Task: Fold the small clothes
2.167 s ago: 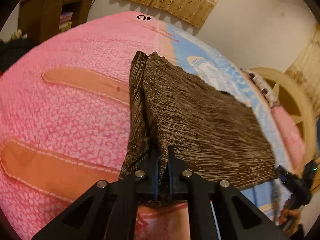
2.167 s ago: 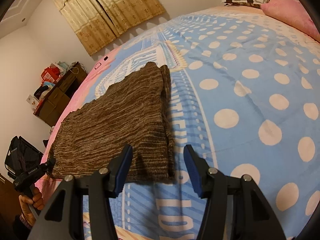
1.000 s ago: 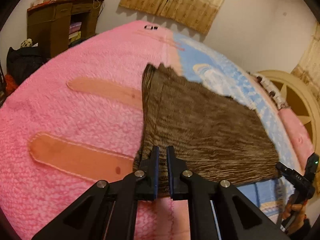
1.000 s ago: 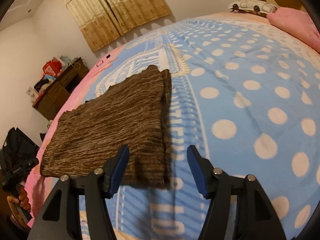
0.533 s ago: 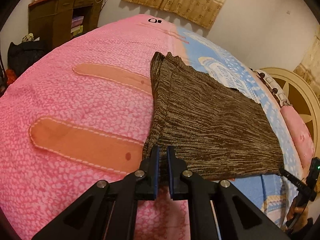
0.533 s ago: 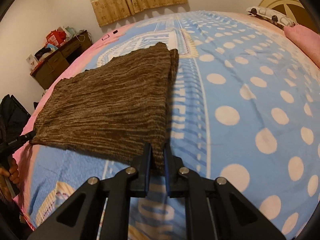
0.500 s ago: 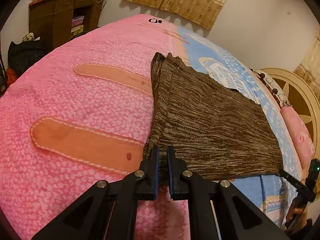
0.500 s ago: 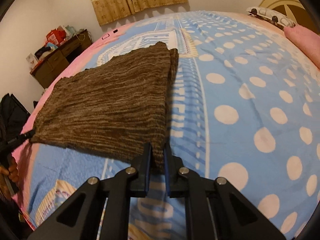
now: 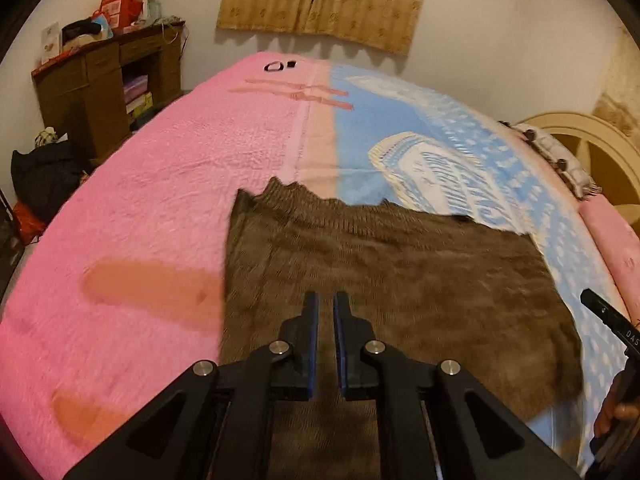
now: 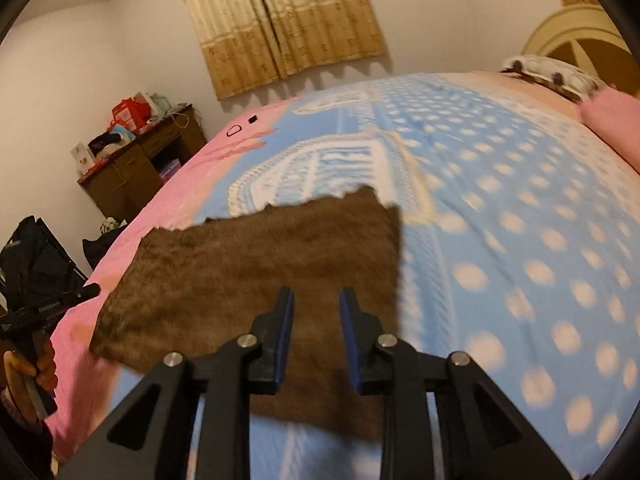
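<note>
Figure: two wrist views over a bed, both blurred.
Bed: covered by a blanket (image 9: pixel 140 200), pink on the half toward the wooden cabinet (image 9: pixel 104 80) and blue with pale dots on the half toward the headboard (image 9: pixel 580 140).
Task item: brown knitted garment (image 9: pixel 400 280), spread flat on the blanket. It lies across the line where pink meets blue, closer to the near edge of the bed than to the far edge under the curtain (image 9: pixel 328 0).
Garment outline: the uneven, notched edge faces the far edge of the bed. The right side edge is straight and casts a dark shadow on the blue half.
Left gripper (image 9: pixel 325 300): over the near part of the garment, fingers drawn almost together with only a thin slit between them. Whether any cloth is pinched there cannot be told.
Right gripper (image 10: pixel 317 294): over the garment's near right portion, jaws opening. There is a clear gap between the blue pads, with cloth seen below them but not pressed by them.
Hands: one hand (image 10: pixel 28 368) grips the left tool's handle by the pink side edge. Part of the other hand (image 9: pixel 620 412) shows at the blue side.
Surroundings: pink pillow (image 10: pixel 612 128) by the headboard; black bag (image 9: pixel 40 176) on the floor beside the cabinet.
</note>
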A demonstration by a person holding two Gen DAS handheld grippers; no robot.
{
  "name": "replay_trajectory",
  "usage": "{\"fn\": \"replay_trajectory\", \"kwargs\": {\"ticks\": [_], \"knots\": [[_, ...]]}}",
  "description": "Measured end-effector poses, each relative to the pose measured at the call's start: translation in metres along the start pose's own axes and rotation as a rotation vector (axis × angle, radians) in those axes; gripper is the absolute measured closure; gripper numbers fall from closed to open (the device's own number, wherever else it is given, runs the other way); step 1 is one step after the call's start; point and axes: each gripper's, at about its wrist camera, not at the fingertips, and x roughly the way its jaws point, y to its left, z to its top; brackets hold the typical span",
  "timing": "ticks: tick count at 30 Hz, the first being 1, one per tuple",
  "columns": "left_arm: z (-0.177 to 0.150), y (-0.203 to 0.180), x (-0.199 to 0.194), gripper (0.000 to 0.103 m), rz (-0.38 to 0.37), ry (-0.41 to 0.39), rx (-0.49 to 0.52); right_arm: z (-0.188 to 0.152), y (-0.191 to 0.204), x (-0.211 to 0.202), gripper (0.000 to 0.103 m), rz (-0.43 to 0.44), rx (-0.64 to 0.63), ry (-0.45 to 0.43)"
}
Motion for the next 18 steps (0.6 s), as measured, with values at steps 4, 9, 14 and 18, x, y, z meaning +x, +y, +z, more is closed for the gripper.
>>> {"fn": "replay_trajectory", "kwargs": {"ticks": [4, 9, 14, 18], "knots": [[0.016, 0.003, 0.044, 0.095, 0.053, 0.020, -0.031, 0.027, 0.002, 0.045, 0.075, -0.007, 0.024, 0.018], [0.012, 0.035, 0.064, 0.095, 0.030, -0.054, -0.118, 0.011, -0.031, 0.104, 0.074, -0.122, 0.052, 0.131], [0.018, 0.044, 0.056, 0.095, -0.017, -0.019, -0.162, 0.010, -0.047, 0.095, 0.075, -0.043, 0.130, 0.092], [0.008, 0.047, 0.009, 0.095, -0.002, -0.014, -0.146, 0.007, -0.028, 0.075, 0.066, -0.104, 0.068, 0.066]]}}
